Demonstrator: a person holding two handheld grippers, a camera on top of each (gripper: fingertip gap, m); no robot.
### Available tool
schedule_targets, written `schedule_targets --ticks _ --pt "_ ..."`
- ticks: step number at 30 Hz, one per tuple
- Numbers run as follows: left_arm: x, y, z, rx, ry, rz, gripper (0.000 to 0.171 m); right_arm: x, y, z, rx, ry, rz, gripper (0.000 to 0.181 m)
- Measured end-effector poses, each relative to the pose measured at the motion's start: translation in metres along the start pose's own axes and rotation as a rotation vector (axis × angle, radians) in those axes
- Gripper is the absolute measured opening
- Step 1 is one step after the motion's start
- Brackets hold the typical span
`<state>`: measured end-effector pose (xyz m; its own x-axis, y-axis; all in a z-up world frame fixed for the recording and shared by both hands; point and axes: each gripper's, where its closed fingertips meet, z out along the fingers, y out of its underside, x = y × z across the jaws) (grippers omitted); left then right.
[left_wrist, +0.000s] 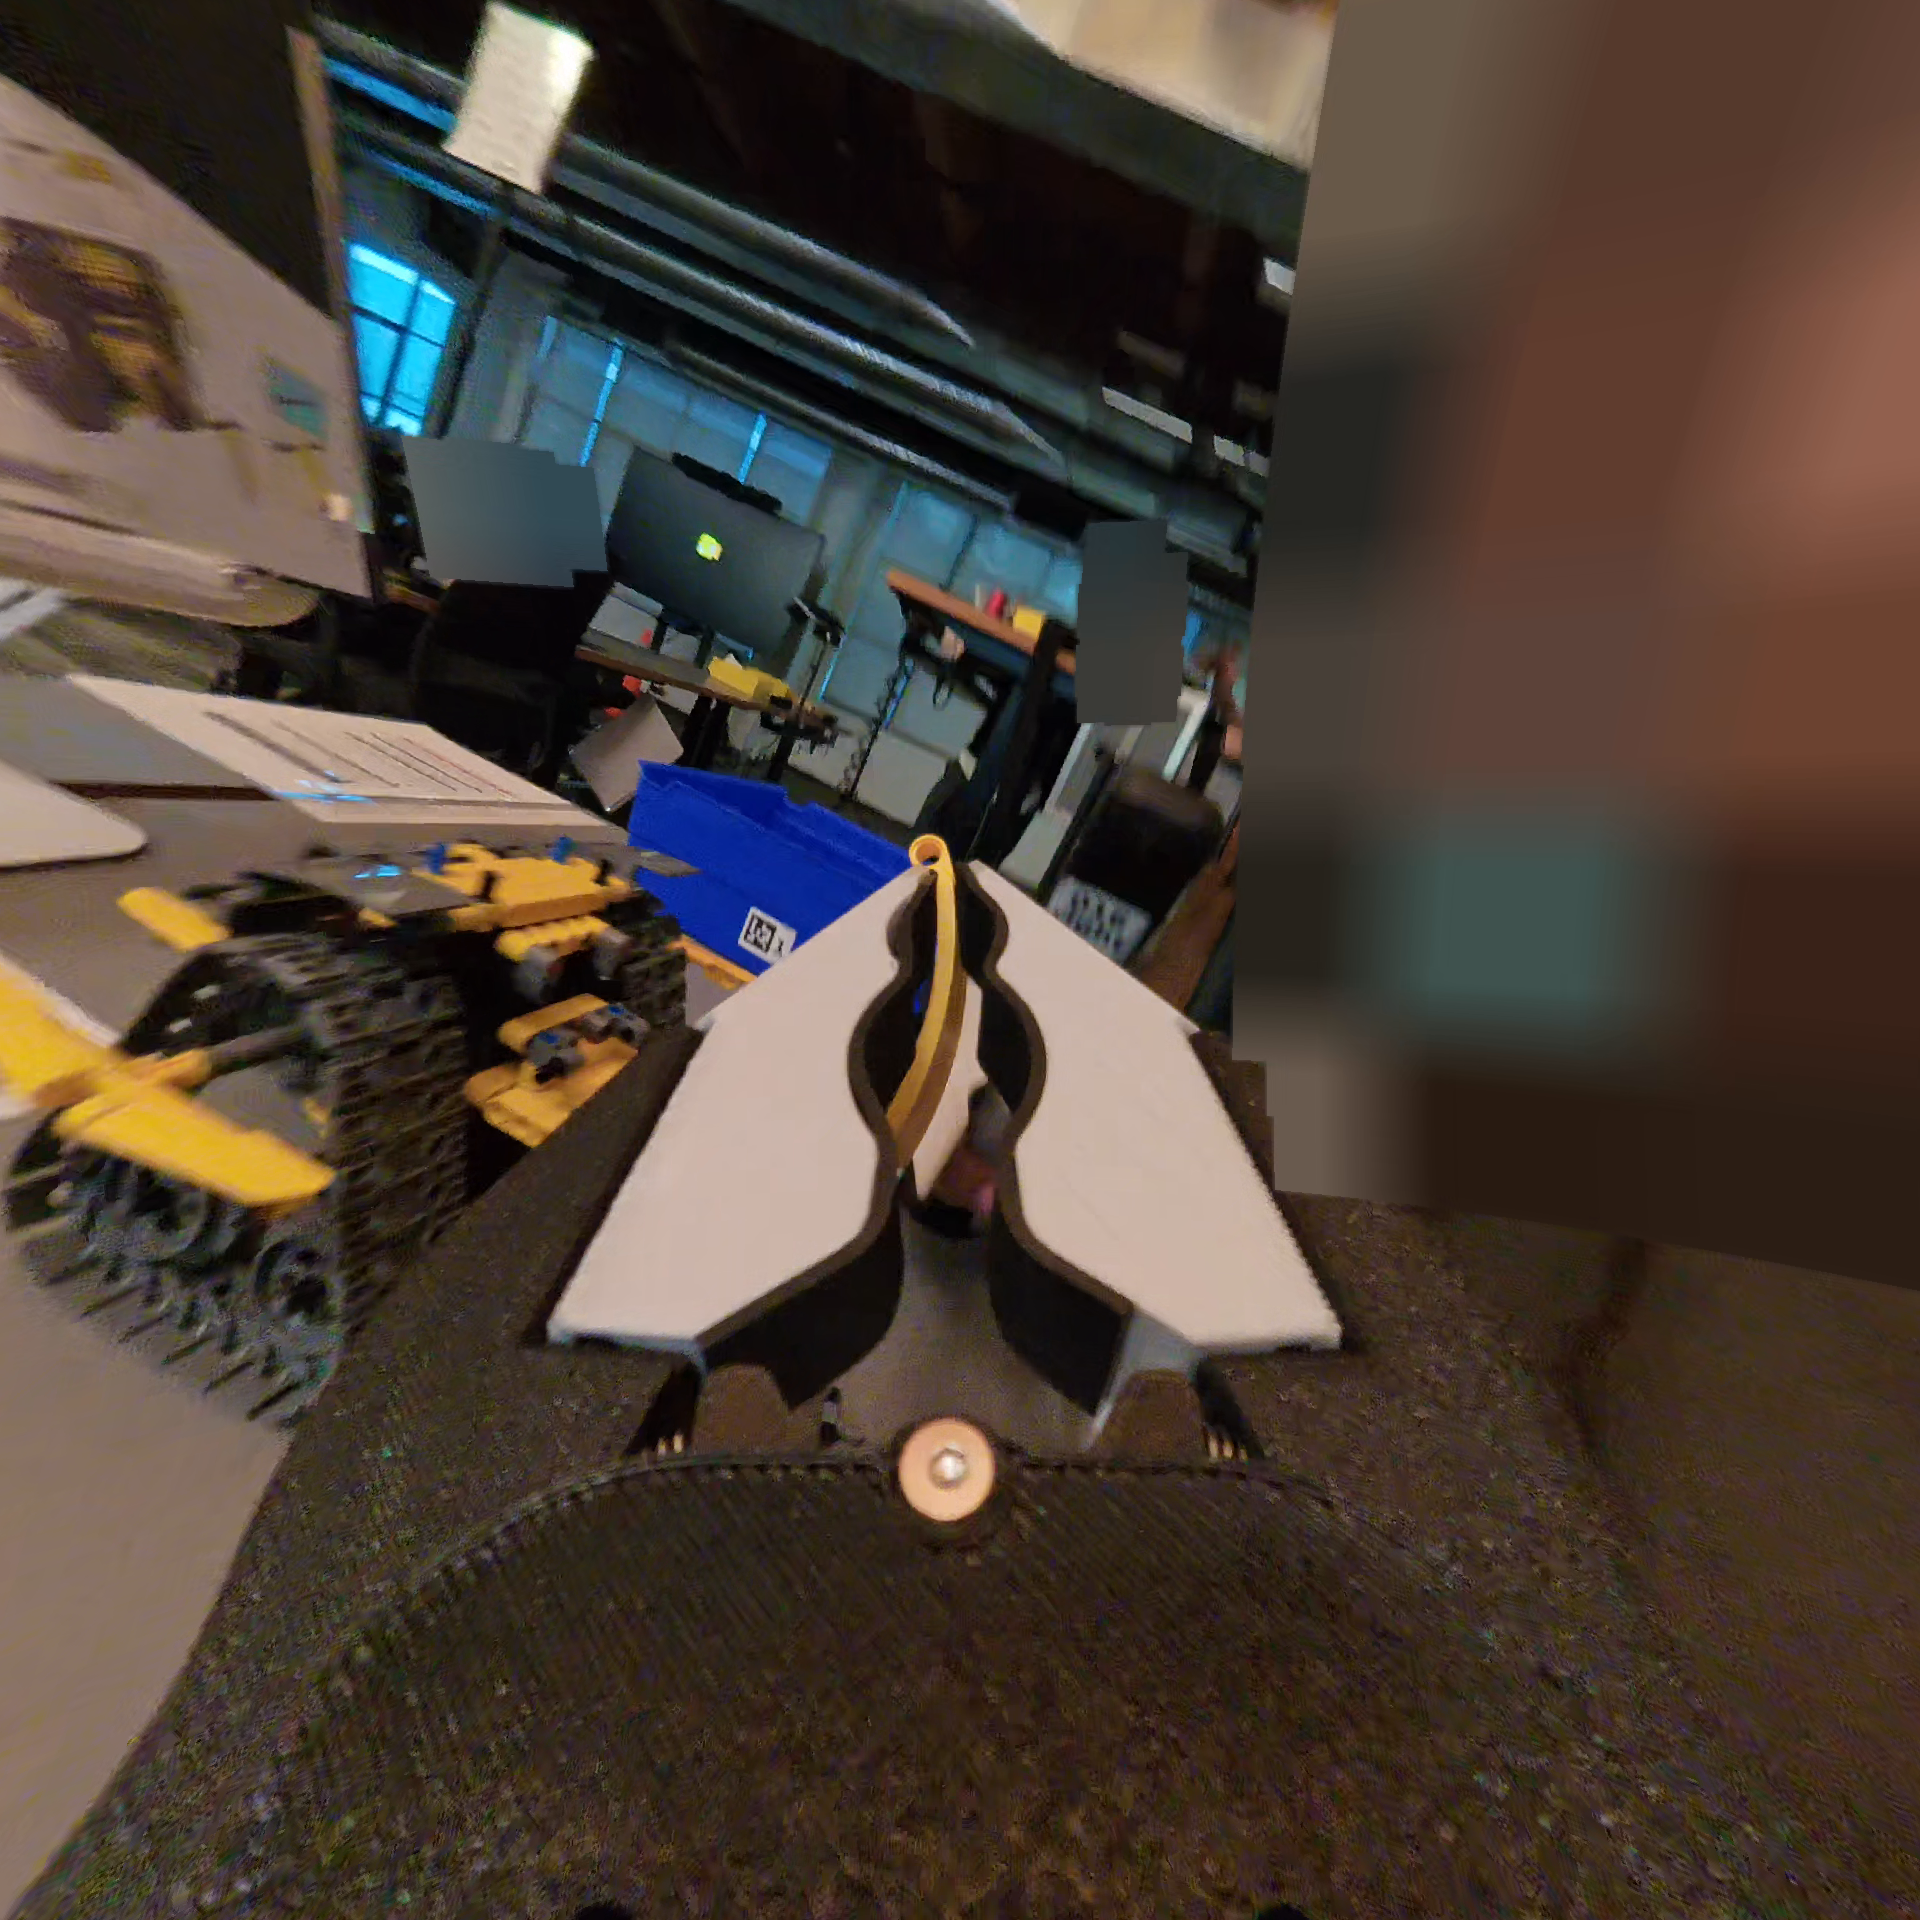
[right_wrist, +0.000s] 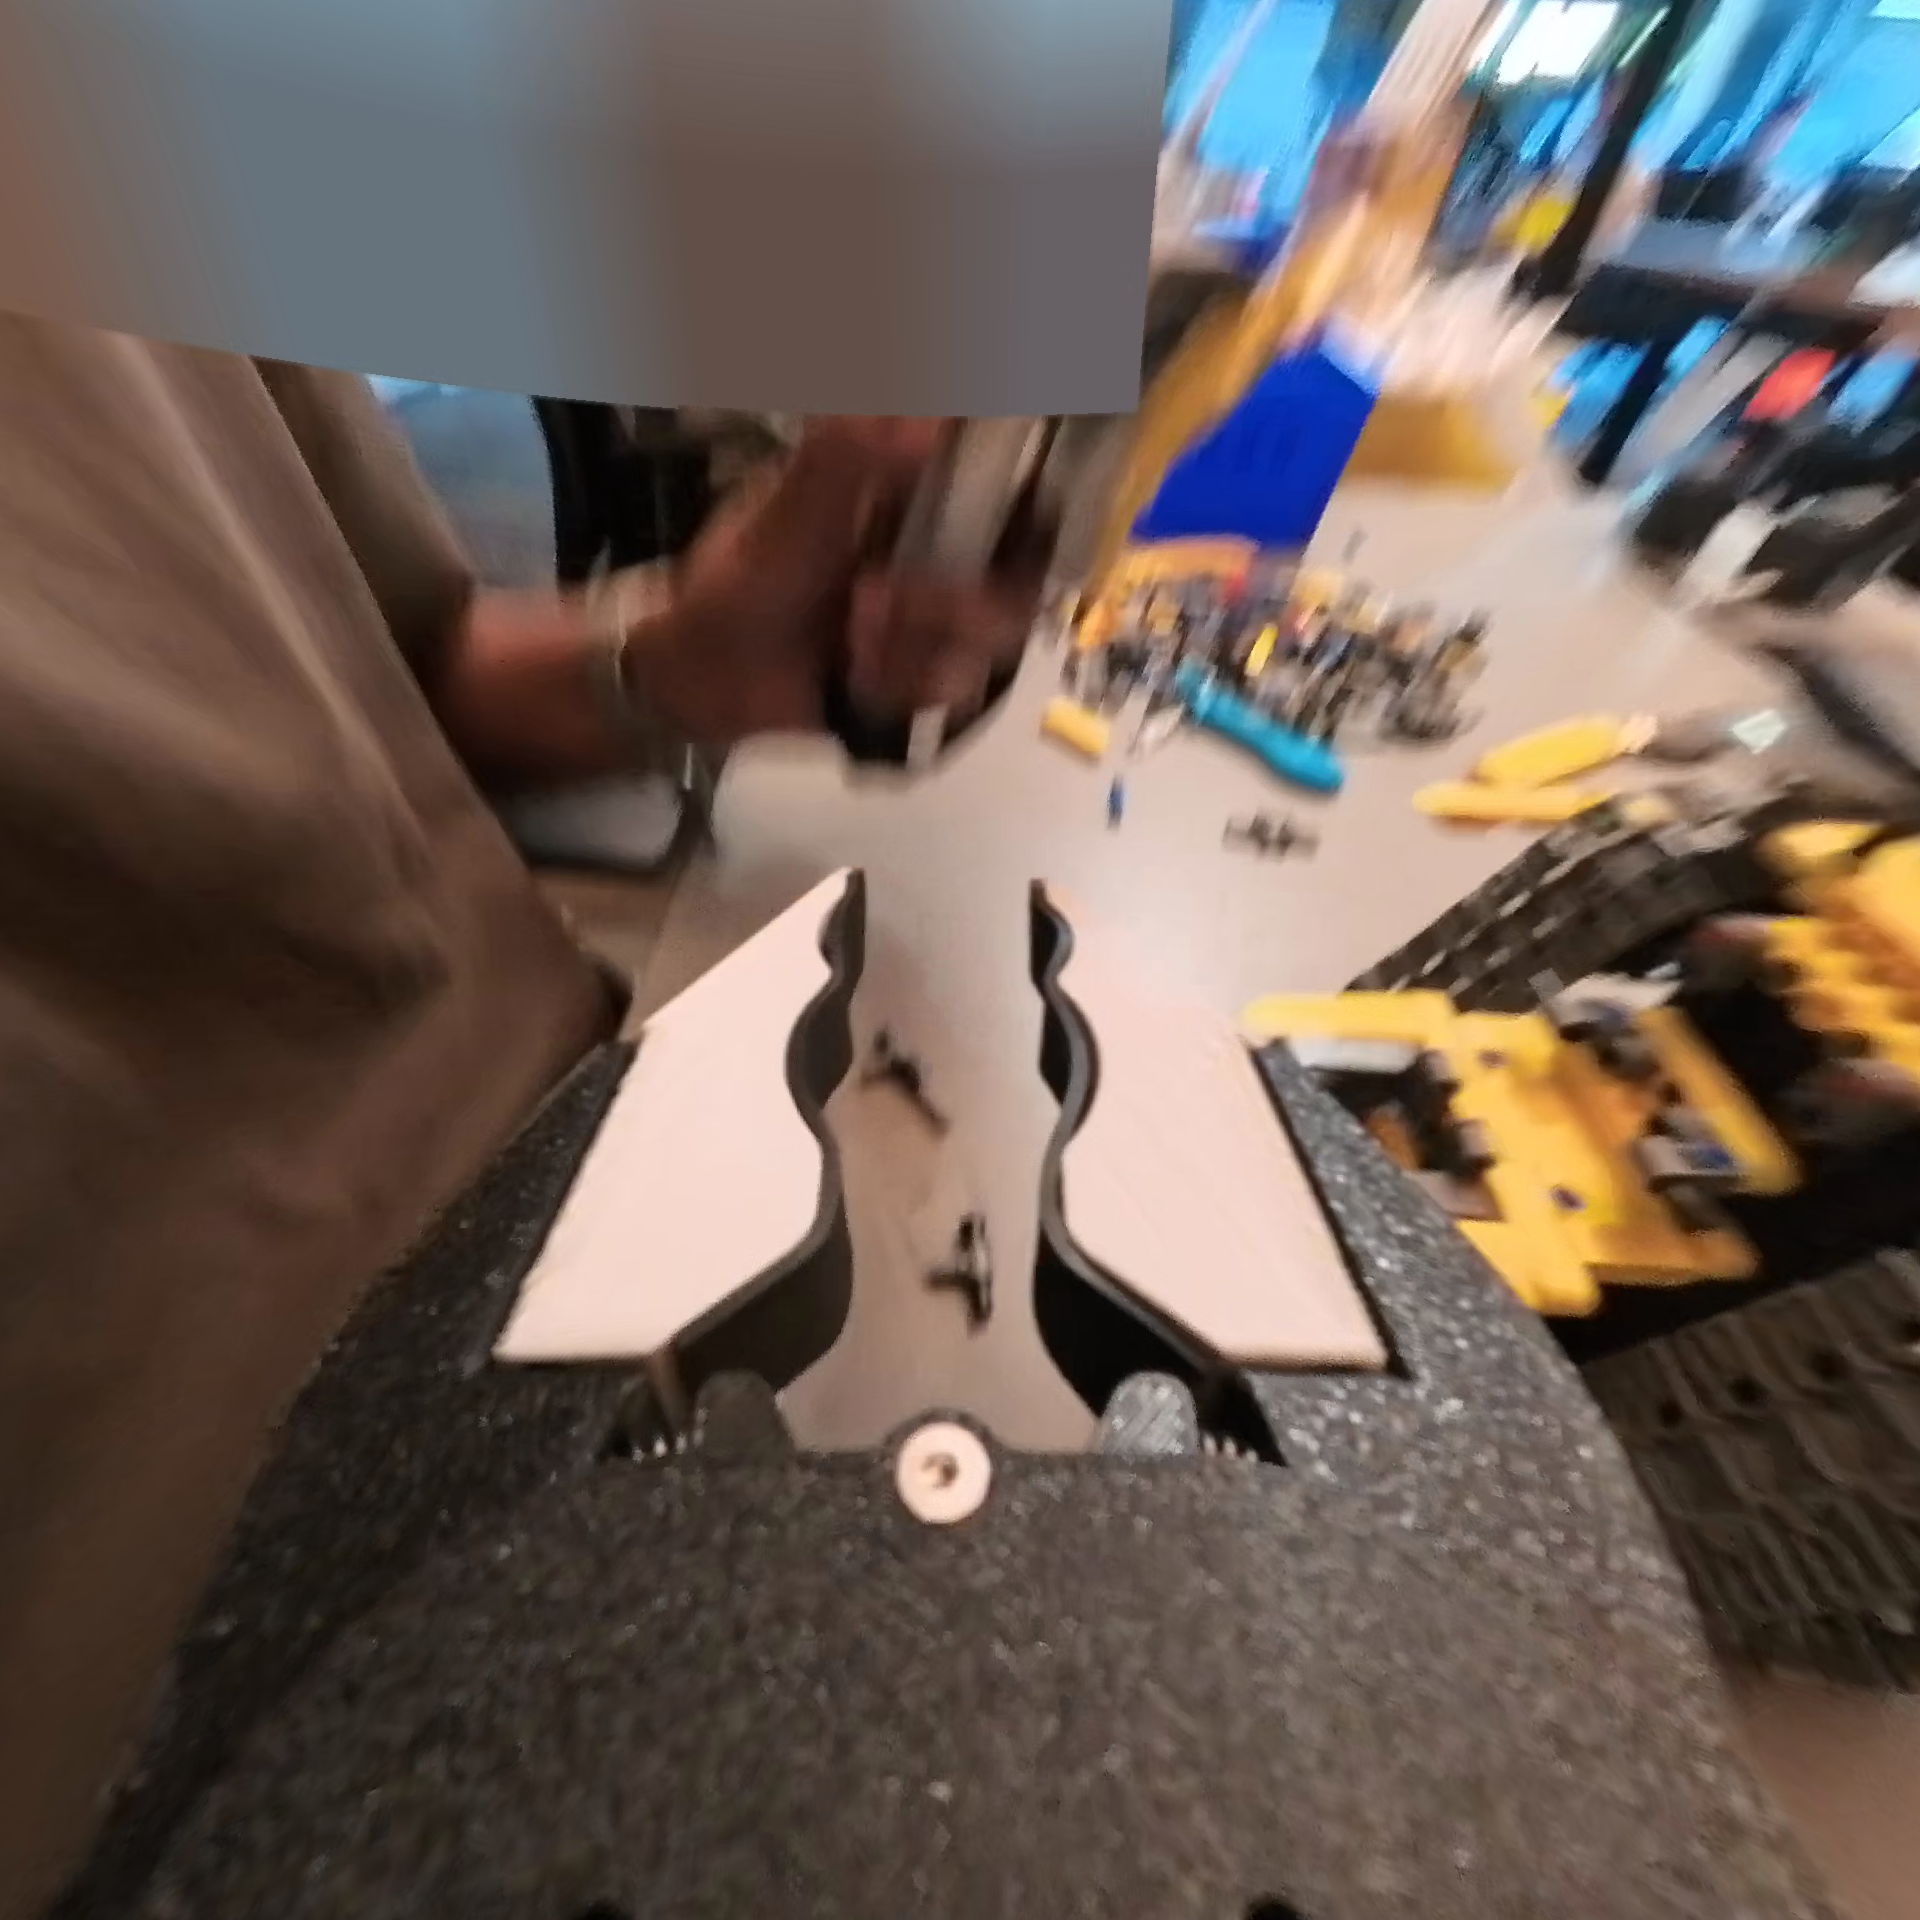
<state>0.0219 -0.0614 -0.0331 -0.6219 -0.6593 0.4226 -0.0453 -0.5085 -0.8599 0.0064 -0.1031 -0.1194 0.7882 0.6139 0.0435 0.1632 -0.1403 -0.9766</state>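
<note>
My left gripper (left_wrist: 943, 883) is shut on a thin curved yellow strip (left_wrist: 940, 997) with a small eye at its tip, held up in the air. A yellow and black tracked toy vehicle (left_wrist: 343, 1029) built of bricks stands on the grey table to its left. My right gripper (right_wrist: 945, 894) is open and empty, low over the grey table (right_wrist: 935, 800). Small black pins (right_wrist: 966, 1262) lie on the table between its fingers. The tracked vehicle (right_wrist: 1558, 1122) shows to its right. A person's hand (right_wrist: 831, 613) holds the other gripper beyond it.
A blue bin (left_wrist: 758, 862) stands behind the vehicle. A pile of loose yellow, black and teal parts (right_wrist: 1278, 665) lies farther off, with yellow beams (right_wrist: 1538, 769) to its right. An instruction booklet (left_wrist: 156, 395) stands at the left. A person in a brown shirt (right_wrist: 229, 831) is close by. The grippers' ends are close to 10 cm from one another.
</note>
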Motion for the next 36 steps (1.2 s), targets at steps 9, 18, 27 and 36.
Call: schedule_targets --ticks 9,18,27,36 --pt "0.036 0.051 0.056 -0.100 0.068 0.358 0.001 0.014 -0.035 -0.023 0.199 0.046 0.063 0.030" --pt "0.027 0.059 0.053 -0.088 0.140 0.246 0.000 0.013 -0.022 -0.020 0.142 0.028 0.049 0.003" --pt "0.023 0.060 0.053 -0.098 0.134 0.241 0.001 0.011 -0.020 -0.021 0.129 0.003 0.058 0.002" --pt "0.021 0.059 0.052 -0.090 0.146 0.191 0.001 0.013 -0.019 -0.022 0.112 0.016 0.039 0.001"
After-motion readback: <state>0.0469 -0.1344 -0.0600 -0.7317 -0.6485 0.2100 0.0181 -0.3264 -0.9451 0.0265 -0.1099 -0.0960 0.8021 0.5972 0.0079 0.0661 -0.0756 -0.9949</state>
